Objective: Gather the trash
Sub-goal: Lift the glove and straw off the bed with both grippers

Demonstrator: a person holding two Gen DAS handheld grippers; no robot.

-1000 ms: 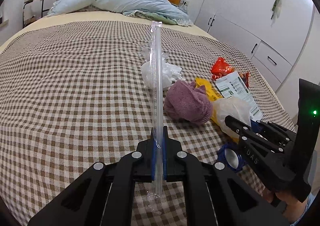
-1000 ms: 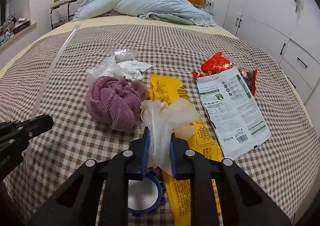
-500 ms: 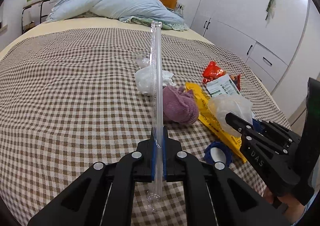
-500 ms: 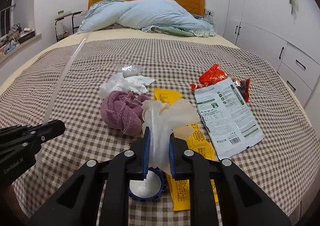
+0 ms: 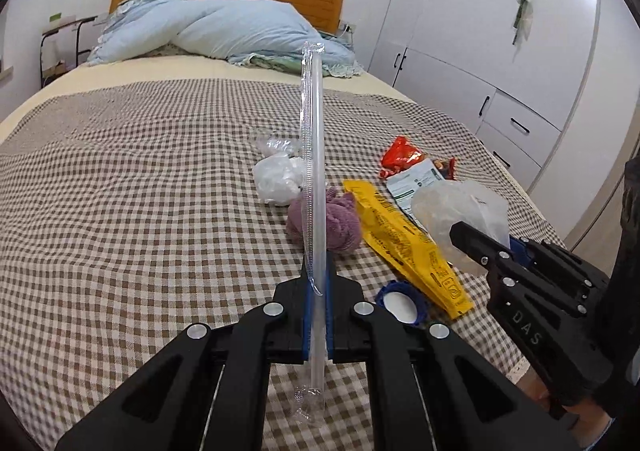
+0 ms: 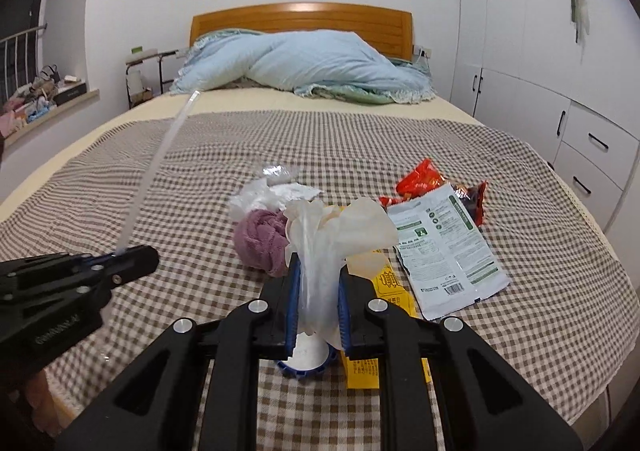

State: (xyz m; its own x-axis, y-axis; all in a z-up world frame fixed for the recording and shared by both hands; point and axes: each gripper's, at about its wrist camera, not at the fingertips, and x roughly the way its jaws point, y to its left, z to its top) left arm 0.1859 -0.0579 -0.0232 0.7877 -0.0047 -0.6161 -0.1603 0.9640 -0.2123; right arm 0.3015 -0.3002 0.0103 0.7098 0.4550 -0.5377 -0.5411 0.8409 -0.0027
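My left gripper [image 5: 316, 275] is shut on a long clear wrapped straw [image 5: 312, 155] that stands up from the jaws, above the checked bedspread. My right gripper [image 6: 318, 283] is shut on a crumpled translucent plastic glove [image 6: 340, 227], lifted off the bed. In the left wrist view the right gripper [image 5: 464, 231] appears at the right with the glove [image 5: 460, 211]. In the right wrist view the left gripper [image 6: 136, 255] shows at the left with the straw [image 6: 156, 167]. On the bed lie a yellow wrapper [image 5: 404, 239], a blue-rimmed lid [image 5: 400, 305], white crumpled plastic [image 5: 280, 175], a white-green packet [image 6: 444, 247] and a red wrapper [image 6: 420, 177].
A purple towel ball [image 6: 260, 243] lies among the trash. A blue duvet [image 6: 312, 67] is heaped at the wooden headboard [image 6: 300, 19]. White wardrobes and drawers [image 6: 560, 91] line the right side. A small side table [image 6: 144, 71] stands at the far left.
Both grippers have risen and drawn back from the bed, each keeping its item; the trash pile looks smaller and farther. The blue-rimmed lid now shows below the right gripper's jaws.
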